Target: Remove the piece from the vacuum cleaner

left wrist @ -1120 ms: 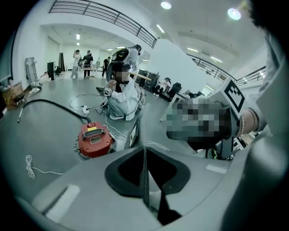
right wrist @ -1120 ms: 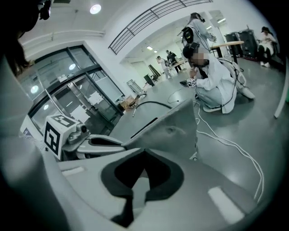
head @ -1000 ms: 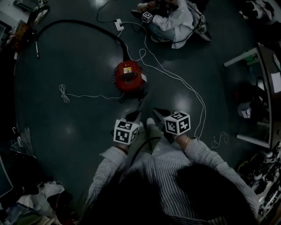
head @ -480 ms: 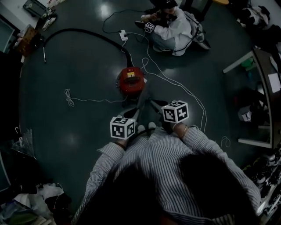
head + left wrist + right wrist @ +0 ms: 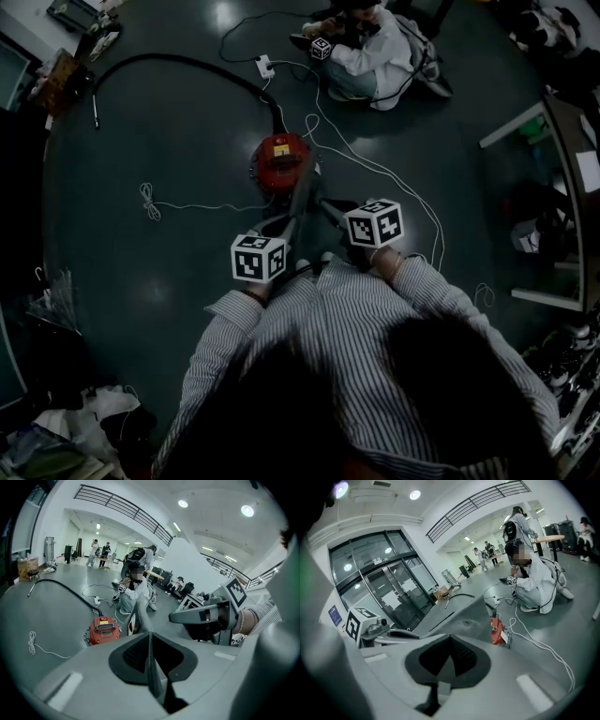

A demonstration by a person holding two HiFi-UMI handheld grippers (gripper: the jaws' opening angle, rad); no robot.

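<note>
Vacuum cleaner (image 5: pixel 281 161) untouched so far: left claw (image 5: pixel 140 609) and right claw (image 5: pixel 476 609), both pressed together and empty, have moved closer.

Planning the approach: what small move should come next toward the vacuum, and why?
Probably lower the left gripper and right gripper toward the red vacuum cleaner: both are shut, empty and well short of it, its black hose attached.

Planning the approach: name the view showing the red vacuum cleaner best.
Left gripper view: the vacuum cleaner is bright and whole. Head view shows it dark, from above; right gripper view only a partly hidden side.
</note>
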